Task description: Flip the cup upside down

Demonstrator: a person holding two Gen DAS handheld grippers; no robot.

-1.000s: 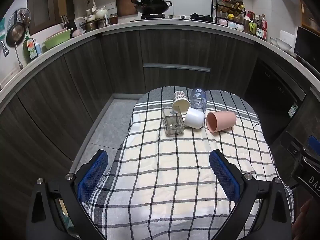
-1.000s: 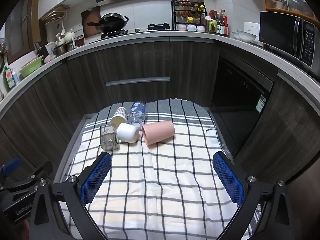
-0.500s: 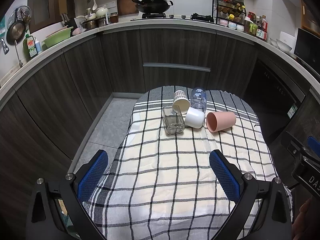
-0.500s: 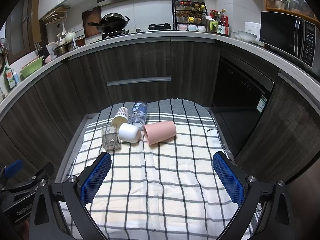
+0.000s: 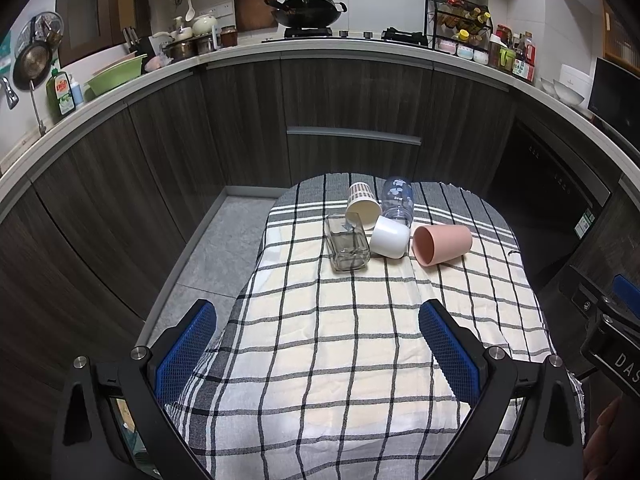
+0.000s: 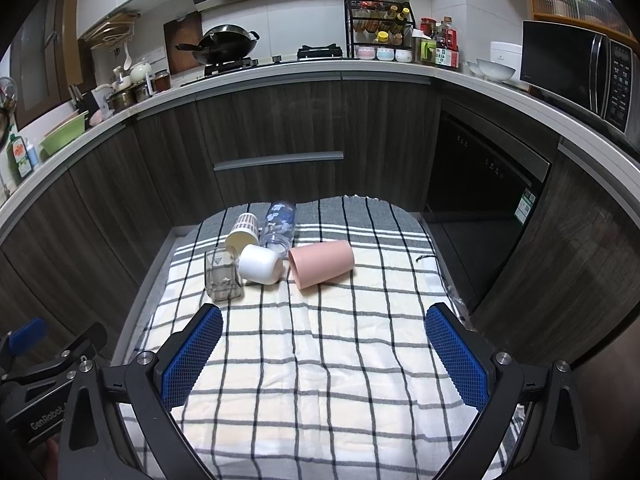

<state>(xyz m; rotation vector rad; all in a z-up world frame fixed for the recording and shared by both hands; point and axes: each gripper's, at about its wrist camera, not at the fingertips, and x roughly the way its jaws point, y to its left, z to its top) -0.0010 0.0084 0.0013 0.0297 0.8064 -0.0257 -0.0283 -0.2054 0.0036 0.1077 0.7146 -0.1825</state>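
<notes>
You have not begun the flip: every cup lies on its side at the far end of the black-and-white checked cloth [image 6: 320, 360] covering the table, and nothing stands mouth-down yet. Around it runs a kitchen of dark wood-grain cabinets [image 6: 280, 120] under a pale counter, with a black wok [image 6: 224, 42] on the hob.

Both tools hang well short of the cluster. Your left gripper [image 5: 318, 344] has its blue pads spread wide with nothing between them; your right gripper [image 6: 324, 350] is the same.

The salmon-pink plastic cup [image 6: 322, 263] lies apart on the right, mouth toward you. Beside it sit the white plastic cup [image 6: 259, 264], the clear square glass tumbler [image 6: 222, 276], the striped paper cup [image 6: 242, 234] and the clear printed bottle [image 6: 279, 226], touching one another. All the work is left.
</notes>
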